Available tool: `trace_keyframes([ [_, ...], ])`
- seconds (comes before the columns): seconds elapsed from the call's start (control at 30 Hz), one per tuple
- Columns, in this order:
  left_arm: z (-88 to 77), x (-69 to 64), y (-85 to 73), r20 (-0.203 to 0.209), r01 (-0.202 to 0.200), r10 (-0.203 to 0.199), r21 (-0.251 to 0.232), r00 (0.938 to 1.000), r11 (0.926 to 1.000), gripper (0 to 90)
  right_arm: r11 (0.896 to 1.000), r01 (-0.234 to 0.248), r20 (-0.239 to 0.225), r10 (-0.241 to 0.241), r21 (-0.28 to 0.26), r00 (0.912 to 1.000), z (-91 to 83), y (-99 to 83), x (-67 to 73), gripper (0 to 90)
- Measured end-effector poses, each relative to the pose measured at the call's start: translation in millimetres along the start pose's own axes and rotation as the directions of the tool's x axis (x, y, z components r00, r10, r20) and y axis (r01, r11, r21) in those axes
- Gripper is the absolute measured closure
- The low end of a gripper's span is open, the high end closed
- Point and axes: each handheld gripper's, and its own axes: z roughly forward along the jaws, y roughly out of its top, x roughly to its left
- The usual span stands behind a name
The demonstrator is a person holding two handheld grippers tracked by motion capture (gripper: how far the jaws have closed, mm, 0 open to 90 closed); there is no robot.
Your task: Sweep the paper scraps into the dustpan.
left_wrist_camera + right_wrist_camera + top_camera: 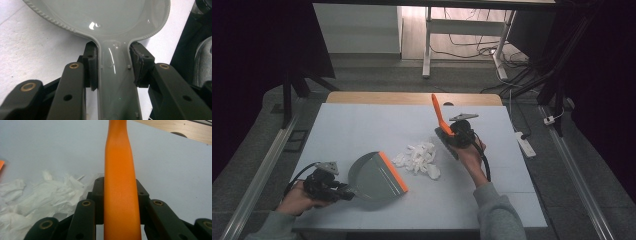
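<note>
My left gripper clamped the stiff dustpan by its handle near the table's front edge; my right gripper clenched the light brush beside soft paper scraps.

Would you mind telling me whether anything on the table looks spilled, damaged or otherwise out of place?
Yes: a loose heap of torn white paper scraps lies strewn on the table, just off the orange lip of the grey dustpan. The left gripper's right pad looks cracked along its edge. Nothing else stands out.
</note>
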Motion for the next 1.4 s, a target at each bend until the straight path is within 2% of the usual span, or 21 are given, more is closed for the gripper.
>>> trace_keyframes([
  [0.2,2.8,2.8,2.3,0.016,0.015,-0.015,0.007,0.9998,0.9999,61.5,1.000,-0.004,0.001,0.004,0.011,1.0000,10.3,1.9,2.0,70.4],
  [0.33,3.9,3.2,4.2,0.018,0.010,-0.010,0.011,0.9998,0.9999,61.5,1.000,-0.005,-0.003,0.005,0.021,1.0000,16.7,3.3,4.9,70.4],
  [0.87,7.8,1.2,8.6,0.031,0.004,-0.004,0.014,0.9995,0.9999,61.5,0.998,0.024,-0.012,-0.024,0.054,0.9996,37.1,6.6,26.0,70.5],
  [1.2,9.7,0.0,10.3,0.032,0.005,-0.005,0.014,0.9995,0.9999,61.5,0.998,0.047,-0.054,-0.044,0.046,0.9975,39.2,6.6,45.9,70.5],
  [1.3,10.1,-0.2,10.8,0.032,0.004,-0.004,0.015,0.9995,0.9999,61.5,0.998,0.044,-0.089,-0.040,0.041,0.9952,38.8,6.2,52.7,70.5],
  [1.4,10.6,0.1,11.3,0.034,0.000,-0.001,0.015,0.9994,0.9999,61.5,0.997,0.063,-0.109,-0.058,0.038,0.9923,38.7,5.5,63.6,70.5],
])
